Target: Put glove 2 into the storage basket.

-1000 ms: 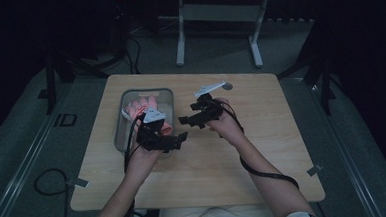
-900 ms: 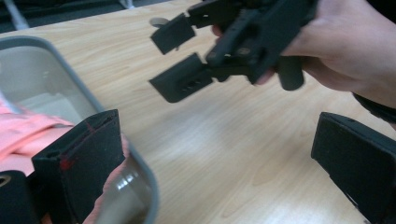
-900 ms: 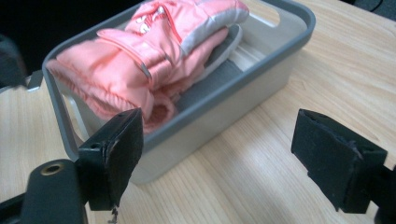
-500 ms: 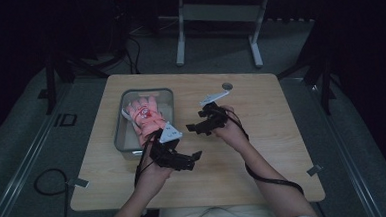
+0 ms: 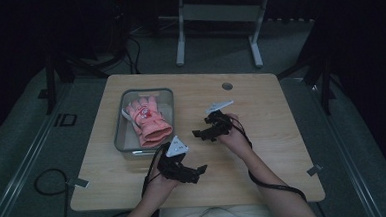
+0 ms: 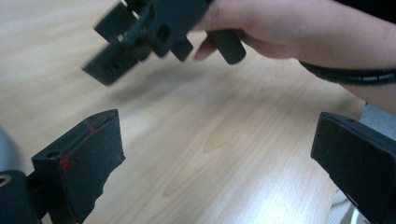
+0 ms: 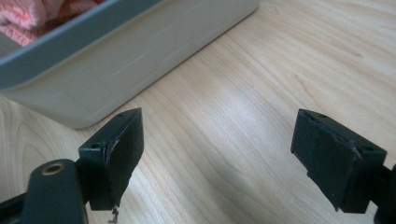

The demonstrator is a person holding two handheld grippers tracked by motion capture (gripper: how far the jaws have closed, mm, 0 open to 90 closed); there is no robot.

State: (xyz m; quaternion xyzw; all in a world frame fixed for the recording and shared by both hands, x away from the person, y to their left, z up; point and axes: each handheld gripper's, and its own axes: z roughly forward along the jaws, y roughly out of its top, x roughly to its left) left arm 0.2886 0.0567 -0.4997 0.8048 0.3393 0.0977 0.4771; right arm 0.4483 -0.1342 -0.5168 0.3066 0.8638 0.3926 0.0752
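A pink glove (image 5: 149, 118) lies in a grey bin (image 5: 118, 123) on the left half of the wooden table (image 5: 271, 114). My left gripper (image 5: 197, 172) is near the front edge, below the bin's near right corner, open, with bare wood between its jaws (image 6: 219, 144). My right gripper (image 5: 200, 134) hovers mid-table just right of the bin, open and holding nothing (image 7: 222, 140). In the right gripper view the bin wall (image 7: 140, 51) and a bit of the pink glove (image 7: 28, 14) sit close ahead. The left gripper view has the right gripper (image 6: 144, 32) and its hand (image 6: 289, 32) farther off.
A round hole (image 5: 227, 86) is set in the tabletop near the far edge. Bare wood stretches right of the grippers. A metal stand (image 5: 216, 12) sits on the floor beyond the table, and a cable (image 5: 45, 184) lies on the floor at the left.
My left gripper has drawn back from over the bin toward the table's front edge. My right gripper has shifted slightly nearer. The glove now lies uncovered in the bin.
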